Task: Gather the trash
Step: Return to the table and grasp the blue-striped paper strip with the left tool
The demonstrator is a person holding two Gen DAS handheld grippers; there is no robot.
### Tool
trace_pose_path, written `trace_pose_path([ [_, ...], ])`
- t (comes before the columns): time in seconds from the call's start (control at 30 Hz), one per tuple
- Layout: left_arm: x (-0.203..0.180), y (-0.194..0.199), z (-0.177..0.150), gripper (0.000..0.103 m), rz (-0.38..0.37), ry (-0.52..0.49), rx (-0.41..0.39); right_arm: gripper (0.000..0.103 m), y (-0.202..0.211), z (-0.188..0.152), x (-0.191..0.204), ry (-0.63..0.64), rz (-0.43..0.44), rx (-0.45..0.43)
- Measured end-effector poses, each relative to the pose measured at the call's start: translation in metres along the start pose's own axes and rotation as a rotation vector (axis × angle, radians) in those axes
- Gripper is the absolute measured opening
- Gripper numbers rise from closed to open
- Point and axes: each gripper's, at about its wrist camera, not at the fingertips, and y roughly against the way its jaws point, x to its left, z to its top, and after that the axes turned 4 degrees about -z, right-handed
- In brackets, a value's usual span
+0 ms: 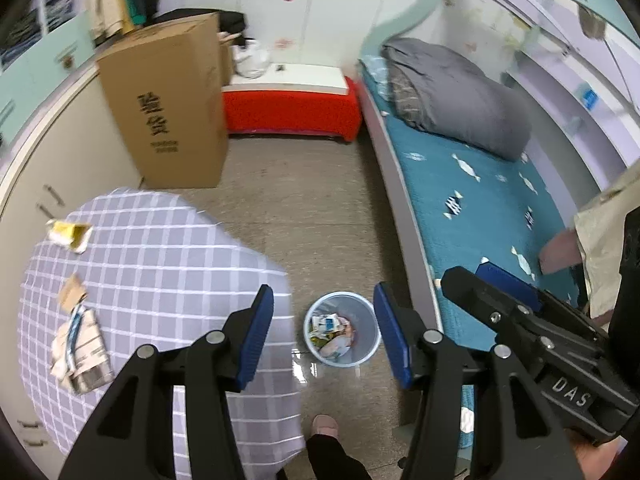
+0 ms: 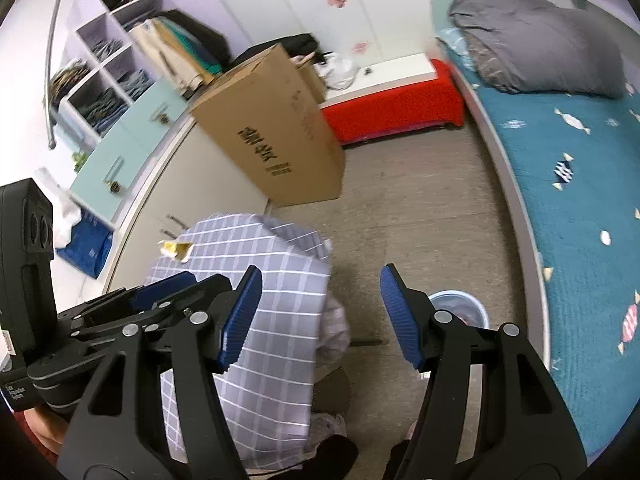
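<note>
The light blue waste bin [image 1: 341, 329] stands on the floor between the checked-cloth table [image 1: 160, 264] and the teal bed [image 1: 472, 184], already holding crumpled wrappers; in the right wrist view only its rim shows, the rest hidden behind a blue finger pad. Above the bin the left gripper [image 1: 324, 336] hangs with its jaws apart and nothing between them, and the right gripper [image 2: 320, 316] likewise stands parted and empty. Left of the bin, on the table, lie a yellow wrapper [image 1: 70, 235] at the far edge, a brown scrap [image 1: 72, 290] nearer, and a crumpled pile of printed paper [image 1: 80, 354] nearest (its print is too blurred to read). The table's near side is cut off by the left gripper's black arms. A cardboard box [image 1: 168, 108] stands beyond the table, well apart from the bin. Just below the bin a slippered foot [image 1: 325, 426] shows.
</note>
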Motion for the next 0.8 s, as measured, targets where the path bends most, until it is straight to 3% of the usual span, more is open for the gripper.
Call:
trace_pose_path([
  [0.43,0.165,0.037,-0.04,0.052,0.032,0.22,0.001,0.061,-0.07,-0.034,0.141,0.118,0.079,0.102],
  [0.8,0.278,0.03,-0.07,0.052,0.045,0.324,0.054,0.061,-0.143,-0.072,0.229,0.162,0.105,0.202],
])
